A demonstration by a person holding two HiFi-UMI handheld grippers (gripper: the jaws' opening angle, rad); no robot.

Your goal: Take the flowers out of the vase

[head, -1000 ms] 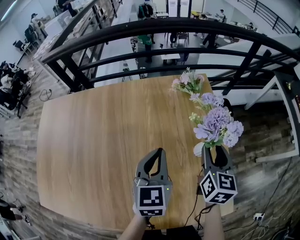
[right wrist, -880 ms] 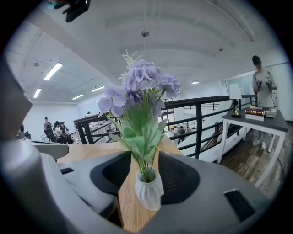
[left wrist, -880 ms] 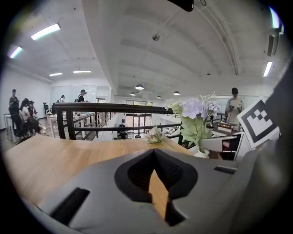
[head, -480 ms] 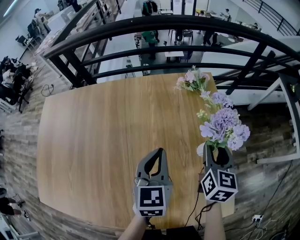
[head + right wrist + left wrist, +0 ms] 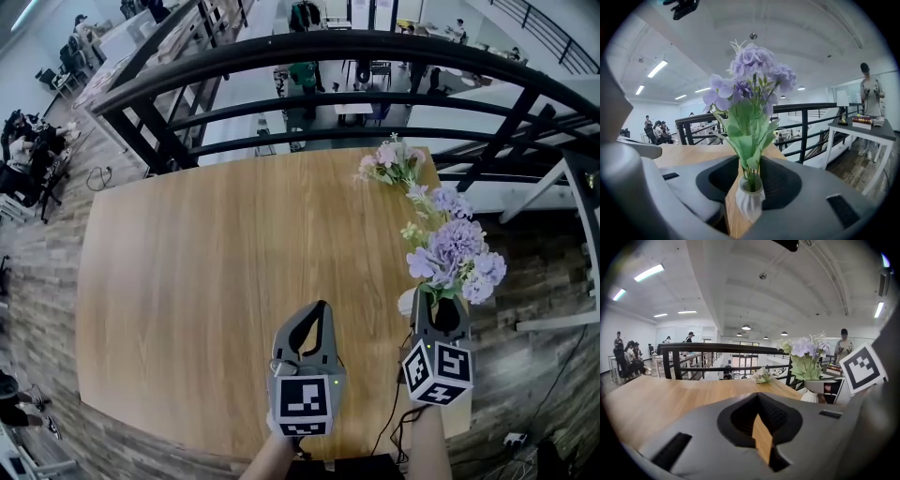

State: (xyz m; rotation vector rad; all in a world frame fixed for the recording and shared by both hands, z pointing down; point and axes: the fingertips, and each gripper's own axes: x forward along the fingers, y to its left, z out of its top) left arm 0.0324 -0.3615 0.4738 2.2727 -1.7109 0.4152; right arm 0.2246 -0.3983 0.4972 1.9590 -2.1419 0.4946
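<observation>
Right gripper (image 5: 439,296) jaws just closing round vase (image 5: 750,201) at table's (image 5: 206,281) 4 o'clock edge, not clamped yet. Left gripper (image 5: 323,306) pinched together, empty. Lopsided squeeze may tip vase off.

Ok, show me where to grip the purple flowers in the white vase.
Take the green stems just above the mouth of the white ribbed vase, coming in level from the near side: they stand upright and bunch narrow there, while leaves and purple blooms spread above.
</observation>
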